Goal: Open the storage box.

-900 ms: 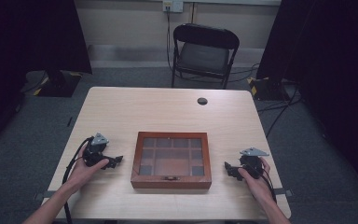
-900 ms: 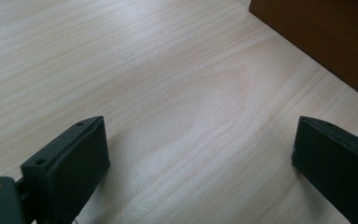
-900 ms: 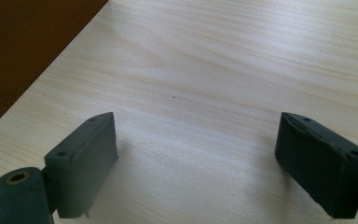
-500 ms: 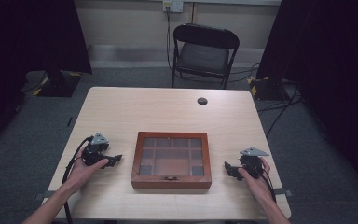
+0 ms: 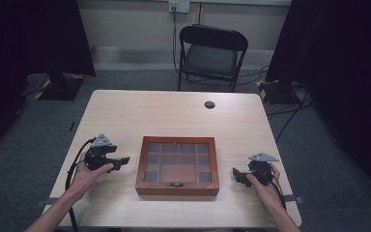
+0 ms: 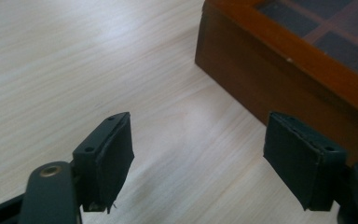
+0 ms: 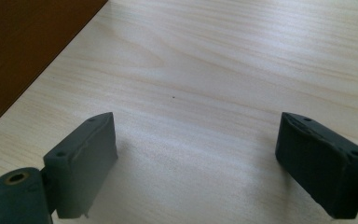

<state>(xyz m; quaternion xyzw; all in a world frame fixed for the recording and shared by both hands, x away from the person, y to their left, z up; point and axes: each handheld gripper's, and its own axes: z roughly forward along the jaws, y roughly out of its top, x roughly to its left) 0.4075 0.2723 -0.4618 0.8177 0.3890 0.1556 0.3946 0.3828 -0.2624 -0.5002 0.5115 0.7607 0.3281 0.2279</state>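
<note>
A brown wooden box with a glass lid over several compartments sits shut in the middle of the table, a small clasp on its near side. My left gripper rests on the table just left of it, jaws open and empty; in the left gripper view the box's corner lies close ahead to the right. My right gripper rests right of the box, jaws open on bare tabletop, with the box's side at the upper left.
The light wooden table has a small round black cable hole near its far edge. A black folding chair stands behind the table. Cables trail from each gripper toward the near edge.
</note>
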